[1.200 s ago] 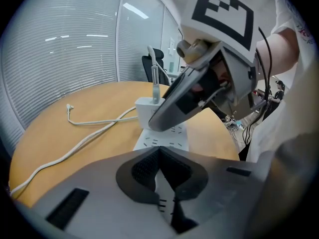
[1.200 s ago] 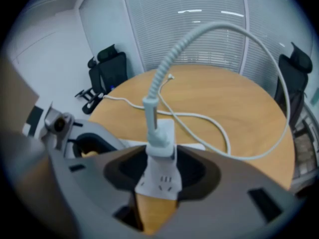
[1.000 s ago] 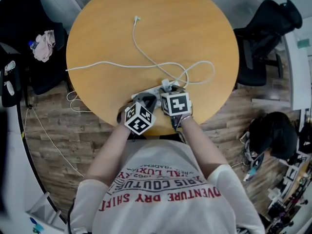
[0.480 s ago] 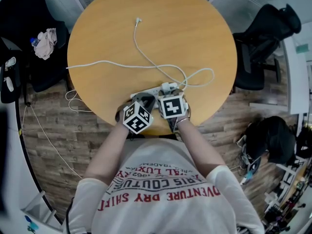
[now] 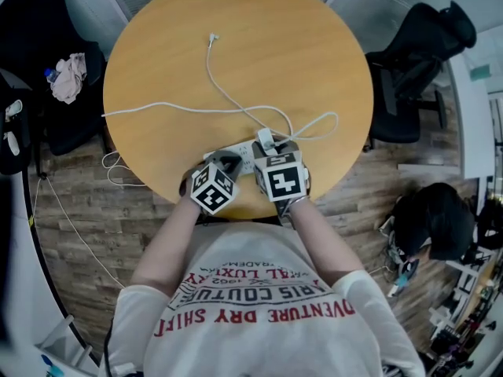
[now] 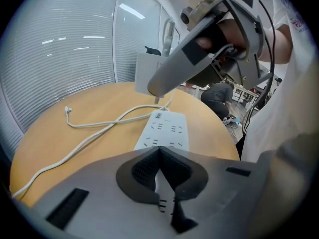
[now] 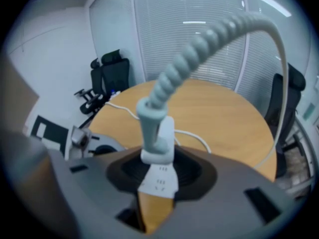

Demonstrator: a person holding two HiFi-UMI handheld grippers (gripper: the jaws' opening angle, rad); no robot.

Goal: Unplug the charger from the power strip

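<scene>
Lifted since a second ago, the right gripper has just been closing its jaws and now clamps the charger, which sits just above the far end of the power strip. The left gripper, jaws together, seems to press the strip's near end onto the counter; the strip's long axis runs away from it.

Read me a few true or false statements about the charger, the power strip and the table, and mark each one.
1. The charger sits plugged into the power strip. False: it hangs above the strip, clear of it.
2. The right gripper has its jaws closed on the charger. True.
3. The table is square. False: it is round.
4. The cable ends loose on the table, plugged into nothing. True.
</scene>
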